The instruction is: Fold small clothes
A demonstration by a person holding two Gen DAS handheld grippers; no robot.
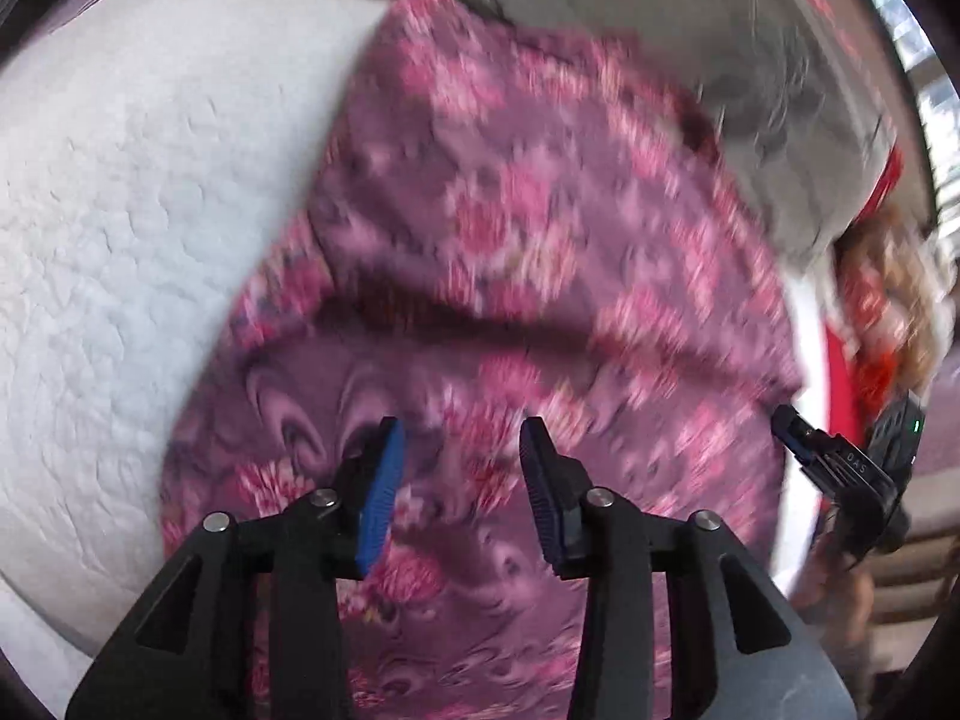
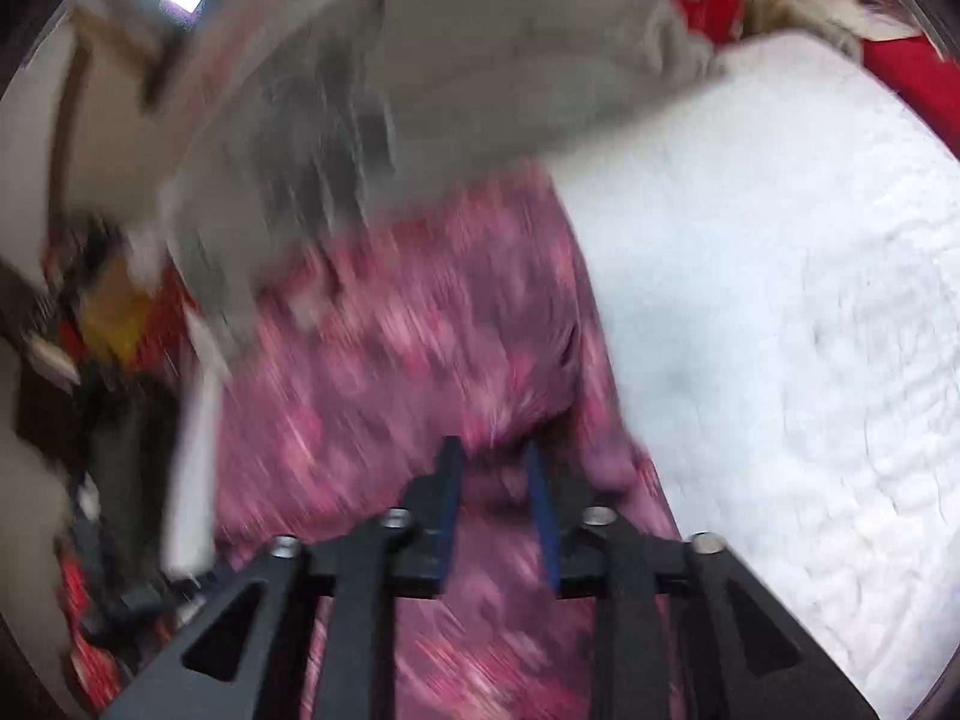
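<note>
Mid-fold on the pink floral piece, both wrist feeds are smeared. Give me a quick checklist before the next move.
1. Left gripper free of cloth: ok, jaws stand open above the pink floral garment, nothing between them.
2. Right gripper has a grip: cannot tell, its blue pads stand a little apart with floral cloth bunched at the tips, but blur hides any contact.
3. Garment lies flat: not ok, a dark crease crosses it in the left view.
4. Garment is clear of other laundry: not ok, the grey garment overlaps its far edge.
5. Room on the white quilted surface beside it: ok.
6. Picture sharp enough to aim: not ok, both views are motion-blurred.
</note>
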